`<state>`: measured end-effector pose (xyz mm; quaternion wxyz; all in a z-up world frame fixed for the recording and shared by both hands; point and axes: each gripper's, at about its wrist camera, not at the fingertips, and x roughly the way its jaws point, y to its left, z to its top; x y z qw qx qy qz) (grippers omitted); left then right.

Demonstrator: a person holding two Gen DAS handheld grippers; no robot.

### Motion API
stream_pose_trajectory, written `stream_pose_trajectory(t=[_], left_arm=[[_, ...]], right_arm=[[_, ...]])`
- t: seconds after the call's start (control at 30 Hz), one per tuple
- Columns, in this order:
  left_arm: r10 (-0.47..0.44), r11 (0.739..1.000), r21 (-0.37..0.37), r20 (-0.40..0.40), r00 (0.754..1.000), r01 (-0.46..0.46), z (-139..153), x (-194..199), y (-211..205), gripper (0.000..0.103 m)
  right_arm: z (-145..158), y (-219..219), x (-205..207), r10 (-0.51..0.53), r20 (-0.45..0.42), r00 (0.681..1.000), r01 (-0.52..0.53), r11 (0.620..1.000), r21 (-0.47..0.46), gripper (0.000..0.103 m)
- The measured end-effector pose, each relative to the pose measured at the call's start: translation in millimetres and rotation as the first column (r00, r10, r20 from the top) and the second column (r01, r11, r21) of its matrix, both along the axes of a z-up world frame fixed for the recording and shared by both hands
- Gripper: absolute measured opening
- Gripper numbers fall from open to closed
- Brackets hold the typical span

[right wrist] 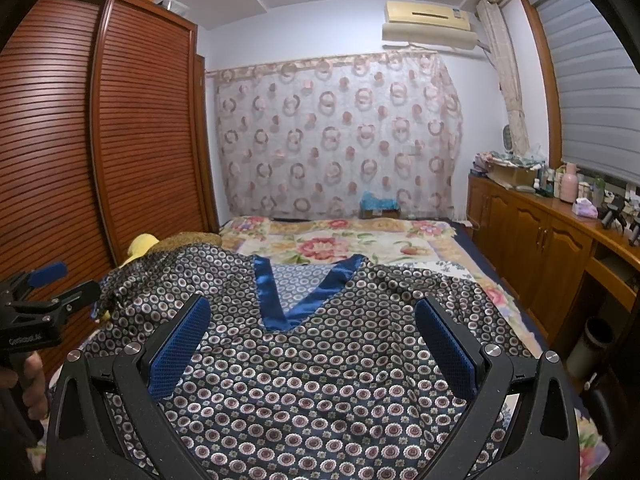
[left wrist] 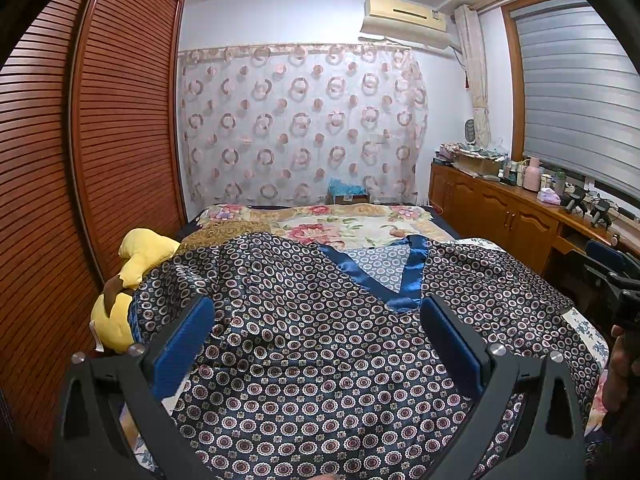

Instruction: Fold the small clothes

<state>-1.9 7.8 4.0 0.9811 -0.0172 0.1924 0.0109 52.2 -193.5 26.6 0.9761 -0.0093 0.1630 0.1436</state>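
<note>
Grippers poised over a satin top at the near end of a bed: the left gripper (left wrist: 316,344) and the right gripper (right wrist: 312,340) both hang with jaws spread wide and nothing between their blue pads, just above the patterned top (left wrist: 320,360) that is the garment to be folded. Spread face up across the near part of the bed (right wrist: 440,240), the dark, ring-printed top shows its blue V-neckline (left wrist: 404,276) pointing away toward the far end, one sleeve trailing to the bed's left edge against a yellow plush toy (left wrist: 132,280), the other reaching toward the right edge. Beyond it lies a floral quilt (left wrist: 348,224), then a sheer circle-print curtain (left wrist: 300,120) on the far wall, with a slatted wardrobe (left wrist: 100,140) on the left side. Folding appears not yet begun; the next move likely calls for each gripper to drop onto a sleeve or side hem, pinch the slippery cloth, and carry it inward across the body.
</note>
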Motion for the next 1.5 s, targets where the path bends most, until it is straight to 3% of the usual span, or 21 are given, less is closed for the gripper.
stream_pose_trajectory(t=[1.5], left_arm=[[0.000,1.000,0.007,0.004,1.000,-0.001,4.3,-2.1,-3.2,0.103]], right_arm=[[1.0,2.3,-0.2,0.002,-0.001,1.000,-0.002,1.000,0.003,0.103]])
